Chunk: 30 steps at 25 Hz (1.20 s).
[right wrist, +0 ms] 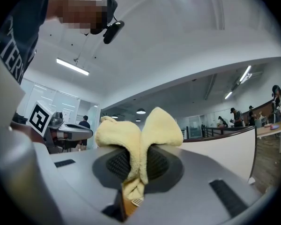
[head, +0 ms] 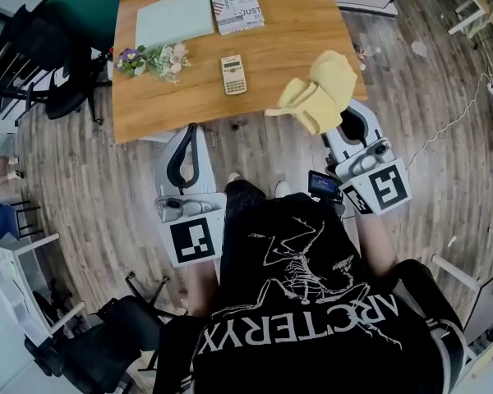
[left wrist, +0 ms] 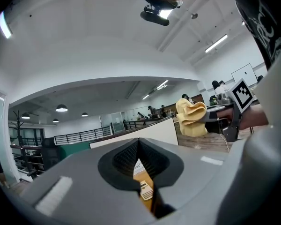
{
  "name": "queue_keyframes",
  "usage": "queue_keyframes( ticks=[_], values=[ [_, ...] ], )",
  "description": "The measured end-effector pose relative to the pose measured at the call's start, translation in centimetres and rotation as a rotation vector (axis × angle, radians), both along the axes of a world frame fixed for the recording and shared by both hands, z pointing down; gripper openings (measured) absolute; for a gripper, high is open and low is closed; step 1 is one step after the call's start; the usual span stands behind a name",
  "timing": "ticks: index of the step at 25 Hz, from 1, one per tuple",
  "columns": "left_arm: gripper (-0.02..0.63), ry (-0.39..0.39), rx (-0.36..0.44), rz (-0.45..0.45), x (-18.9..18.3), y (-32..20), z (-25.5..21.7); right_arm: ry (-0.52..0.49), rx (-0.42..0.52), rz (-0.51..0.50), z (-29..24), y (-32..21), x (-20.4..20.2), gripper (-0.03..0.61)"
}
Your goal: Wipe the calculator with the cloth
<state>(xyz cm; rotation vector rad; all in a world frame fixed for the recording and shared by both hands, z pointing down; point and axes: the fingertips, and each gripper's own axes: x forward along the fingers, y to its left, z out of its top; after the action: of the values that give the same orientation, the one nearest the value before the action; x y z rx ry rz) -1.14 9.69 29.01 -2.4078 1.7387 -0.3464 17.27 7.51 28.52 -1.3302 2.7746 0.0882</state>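
A cream calculator (head: pixel 234 74) lies flat near the middle of the wooden table (head: pixel 296 39). My right gripper (right wrist: pixel 141 150) is shut on a yellow cloth (right wrist: pixel 140 132), which bunches up above the jaws. In the head view the cloth (head: pixel 322 90) hangs over the table's near right corner, to the right of the calculator. My left gripper (head: pixel 188 131) is held just off the table's front edge, below and left of the calculator. Its jaws are shut with nothing between them (left wrist: pixel 138 143). The left gripper view also catches the cloth (left wrist: pixel 191 117) off to the right.
On the table's far side lie a pale green pad (head: pixel 174 16) and a printed booklet (head: pixel 236 6), with a small bunch of flowers (head: pixel 152 58) at the left. Black chairs (head: pixel 53 68) stand left of the table. A white cable (head: pixel 456 121) trails across the floor at right.
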Motion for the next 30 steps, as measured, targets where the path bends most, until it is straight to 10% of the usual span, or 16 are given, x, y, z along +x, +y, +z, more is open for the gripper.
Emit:
queue_keyframes(
  ticks=[20,30],
  values=[
    [0.009,0.022,-0.084,0.161,-7.8,-20.1,2.4,0.075,-0.096,0.051,2.9,-19.1,-12.2,0.054],
    [0.009,0.014,-0.132,0.172,-9.4,-23.6,3.9,0.299,-0.119,-0.012,6.1,-23.4,-16.2,0.054]
  ],
)
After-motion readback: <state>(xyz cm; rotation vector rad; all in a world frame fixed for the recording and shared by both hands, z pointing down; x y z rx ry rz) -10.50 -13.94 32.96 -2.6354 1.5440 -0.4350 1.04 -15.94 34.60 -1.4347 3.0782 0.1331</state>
